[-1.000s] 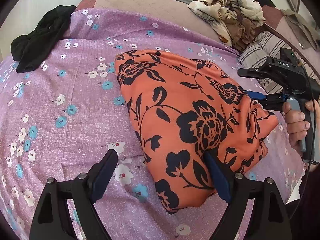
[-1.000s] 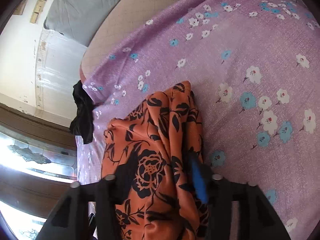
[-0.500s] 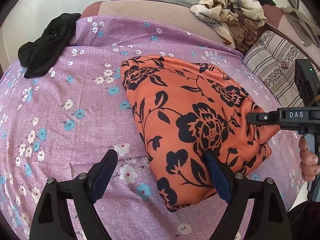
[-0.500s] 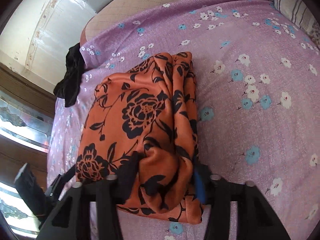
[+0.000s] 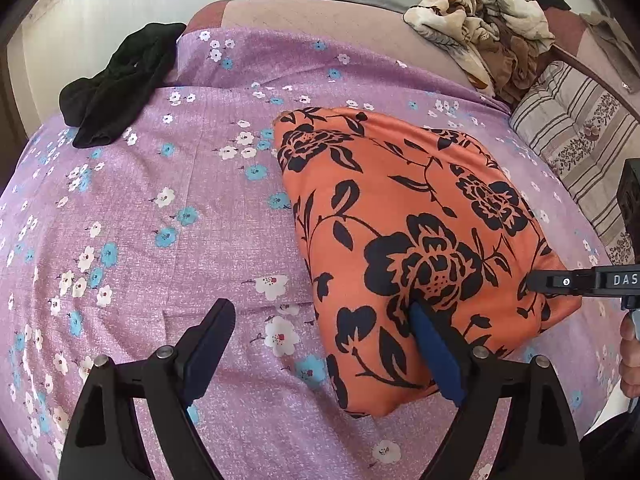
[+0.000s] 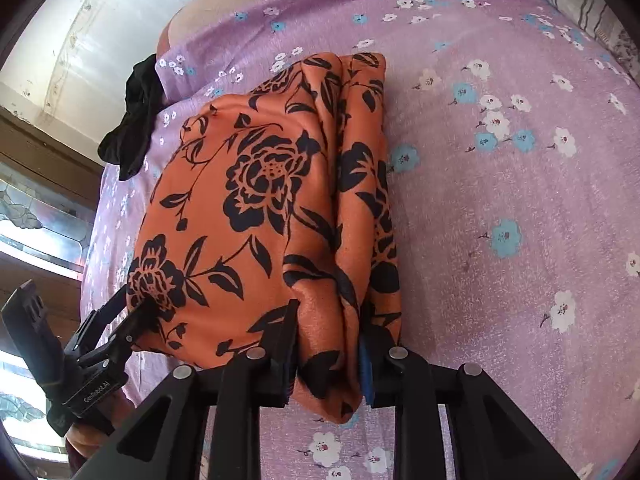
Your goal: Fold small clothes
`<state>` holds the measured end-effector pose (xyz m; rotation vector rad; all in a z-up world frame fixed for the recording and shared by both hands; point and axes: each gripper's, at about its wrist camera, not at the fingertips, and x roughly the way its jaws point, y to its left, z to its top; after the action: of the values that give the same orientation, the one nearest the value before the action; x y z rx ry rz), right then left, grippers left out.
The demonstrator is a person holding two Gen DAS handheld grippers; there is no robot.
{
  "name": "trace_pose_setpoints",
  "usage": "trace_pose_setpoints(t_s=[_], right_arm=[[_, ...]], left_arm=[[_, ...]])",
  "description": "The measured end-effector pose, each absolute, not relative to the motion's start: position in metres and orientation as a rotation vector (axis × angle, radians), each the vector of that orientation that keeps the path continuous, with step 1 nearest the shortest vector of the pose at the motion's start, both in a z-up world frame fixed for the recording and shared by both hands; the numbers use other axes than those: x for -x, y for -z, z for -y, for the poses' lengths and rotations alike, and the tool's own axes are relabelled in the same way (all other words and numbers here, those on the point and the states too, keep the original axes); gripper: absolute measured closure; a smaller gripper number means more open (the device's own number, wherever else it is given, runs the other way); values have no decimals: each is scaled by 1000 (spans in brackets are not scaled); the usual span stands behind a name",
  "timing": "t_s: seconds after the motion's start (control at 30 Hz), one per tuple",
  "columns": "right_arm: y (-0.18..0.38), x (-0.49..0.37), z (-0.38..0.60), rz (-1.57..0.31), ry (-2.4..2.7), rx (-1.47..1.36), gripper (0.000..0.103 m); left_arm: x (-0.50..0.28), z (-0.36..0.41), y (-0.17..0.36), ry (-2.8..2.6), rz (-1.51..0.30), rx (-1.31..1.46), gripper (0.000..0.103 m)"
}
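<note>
Orange black-flowered garment (image 5: 404, 216), folded thick; right gripper (image 6: 328, 360) pinches its edge, left gripper (image 5: 320, 344) wide.

Bed (image 5: 400, 20), seen from both wrists. Purple floral sheet (image 5: 160, 208) covers most of it; bare beige mattress shows along the top. On the sheet: folded orange cloth (image 5: 400, 208), centre right; black garment (image 5: 116, 84), upper left, at the sheet's edge. Crumpled beige cloth (image 5: 476, 16) upper right, striped cushion (image 5: 576, 136) at right edge.
</note>
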<state>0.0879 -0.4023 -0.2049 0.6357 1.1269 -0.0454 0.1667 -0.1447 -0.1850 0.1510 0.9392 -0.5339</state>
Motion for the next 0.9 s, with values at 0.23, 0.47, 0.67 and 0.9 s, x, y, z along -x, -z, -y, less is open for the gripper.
trace_pose_setpoints(t_s=[0.23, 0.47, 0.67, 0.9], right_arm=[[152, -70, 428, -942, 186, -497, 70], [135, -83, 425, -791, 114, -510, 69], [147, -101, 407, -833, -11, -588, 69], [200, -113, 405, -1032, -29, -640, 70]], left_arm=[[-158, 149, 145, 558, -785, -163, 13], [-175, 159, 154, 520, -818, -139, 13], [-186, 157, 179, 487, -917, -108, 13], [-196, 163, 196, 463, -959, -84, 5]])
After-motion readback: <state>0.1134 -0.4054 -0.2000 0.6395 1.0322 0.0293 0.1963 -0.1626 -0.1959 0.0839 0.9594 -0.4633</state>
